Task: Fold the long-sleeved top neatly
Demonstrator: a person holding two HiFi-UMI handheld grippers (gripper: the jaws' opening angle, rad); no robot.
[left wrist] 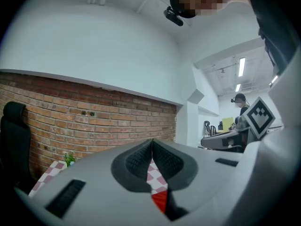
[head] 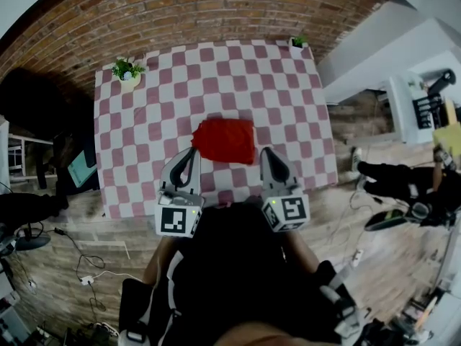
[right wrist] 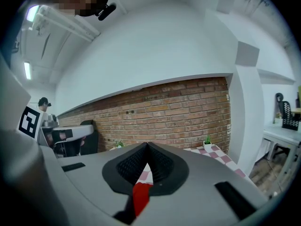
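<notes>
The left gripper (head: 193,152) sits at 7 o'clock in the head view and the right gripper (head: 265,152) at 5. They are side by side, both point toward 12, and both have their jaws pressed together.

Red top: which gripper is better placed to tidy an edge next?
Left, though only narrowly. Both grippers are shut and empty, flanking the folded red top. The left gripper has its tip right beside the top's left edge, while the right gripper stands slightly further off its right edge.

The left gripper (left wrist: 152,147) has its jaws pressed together, brick wall (left wrist: 94,121) beyond, red top (left wrist: 160,200) below.
</notes>
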